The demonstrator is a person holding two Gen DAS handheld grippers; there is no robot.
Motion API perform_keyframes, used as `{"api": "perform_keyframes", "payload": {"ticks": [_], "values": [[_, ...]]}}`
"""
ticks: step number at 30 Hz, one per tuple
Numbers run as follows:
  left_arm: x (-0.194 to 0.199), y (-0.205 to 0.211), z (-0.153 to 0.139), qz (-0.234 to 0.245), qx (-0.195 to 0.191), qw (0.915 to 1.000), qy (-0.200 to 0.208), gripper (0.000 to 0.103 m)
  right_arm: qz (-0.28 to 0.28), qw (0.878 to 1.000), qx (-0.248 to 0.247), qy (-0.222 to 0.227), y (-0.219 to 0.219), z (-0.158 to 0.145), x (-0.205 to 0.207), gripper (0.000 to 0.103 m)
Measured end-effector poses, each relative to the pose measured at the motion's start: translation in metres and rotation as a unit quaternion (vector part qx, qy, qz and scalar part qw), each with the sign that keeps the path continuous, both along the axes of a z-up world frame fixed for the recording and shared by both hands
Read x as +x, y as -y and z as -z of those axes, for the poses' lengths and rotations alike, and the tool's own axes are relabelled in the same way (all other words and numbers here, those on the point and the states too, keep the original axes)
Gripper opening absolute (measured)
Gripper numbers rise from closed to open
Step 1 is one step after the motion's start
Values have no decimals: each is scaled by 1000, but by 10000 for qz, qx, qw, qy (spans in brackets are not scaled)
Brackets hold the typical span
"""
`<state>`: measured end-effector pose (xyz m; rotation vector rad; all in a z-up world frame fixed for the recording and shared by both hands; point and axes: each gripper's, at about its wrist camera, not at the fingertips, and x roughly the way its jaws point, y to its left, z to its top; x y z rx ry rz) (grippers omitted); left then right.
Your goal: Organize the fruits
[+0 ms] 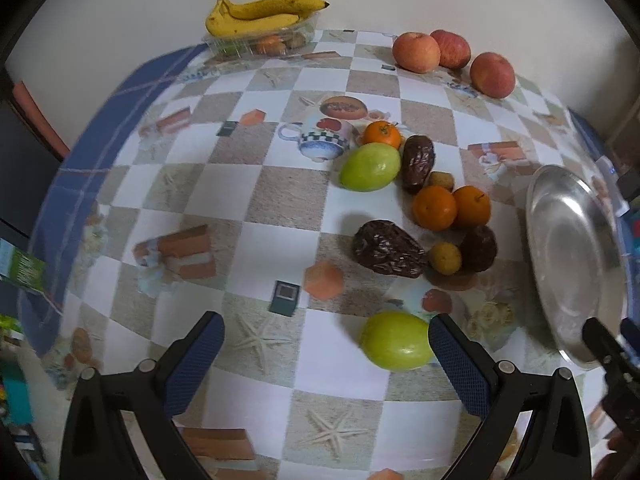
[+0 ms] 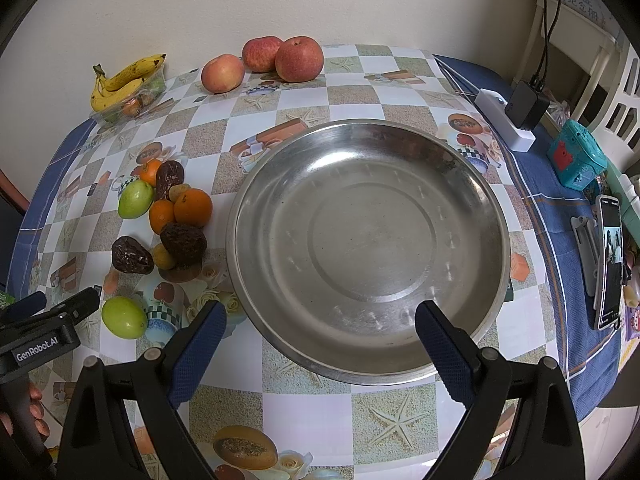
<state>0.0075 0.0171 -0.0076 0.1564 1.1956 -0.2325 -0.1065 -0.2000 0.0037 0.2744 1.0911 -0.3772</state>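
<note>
Left wrist view puts your left gripper (image 1: 326, 344) low over the tablecloth with its jaws spread wide and nothing between them. The near green fruit (image 1: 396, 341) lies just inside the right-hand finger, at the tips, so it sits off-centre to the right of your jaw gap, not in the middle. Its long axis runs roughly left to right, across your line of approach. Your left gripper is clearly the closer one. Your right gripper (image 2: 320, 336), jaws also spread and empty, hovers over the near rim of the steel plate (image 2: 496, 216), which holds nothing yet. The other fruit, oranges (image 1: 452, 206), dates and a second green one, cluster farther off, to the left of the plate. I'd judge a small shift right would centre the fruit before you close.
</note>
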Motion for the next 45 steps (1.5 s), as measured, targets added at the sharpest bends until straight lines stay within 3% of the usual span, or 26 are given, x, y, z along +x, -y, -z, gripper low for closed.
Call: {"api": "perform_keyframes", "payload": {"ticks": [10,33,37,42,45], "values": [[-3,3,-7,184,-199,9993,245,103,0,10000,2,-2,0,0,0,96],[-9,15,-13,518,-189,9973,493,103,0,10000,7,-2,0,0,0,96],[-6,8,-12,414,-410,9979,288,103,2,10000,24,50,0,-1,0,96],[-2,1,-1,215,-621,9978,-99,101,-1,9986,303,429,1,-11,4,96],[-2,2,6,222,-670,9970,-311,92,-88,9968,537,593,-1,-16,14,95]]}}
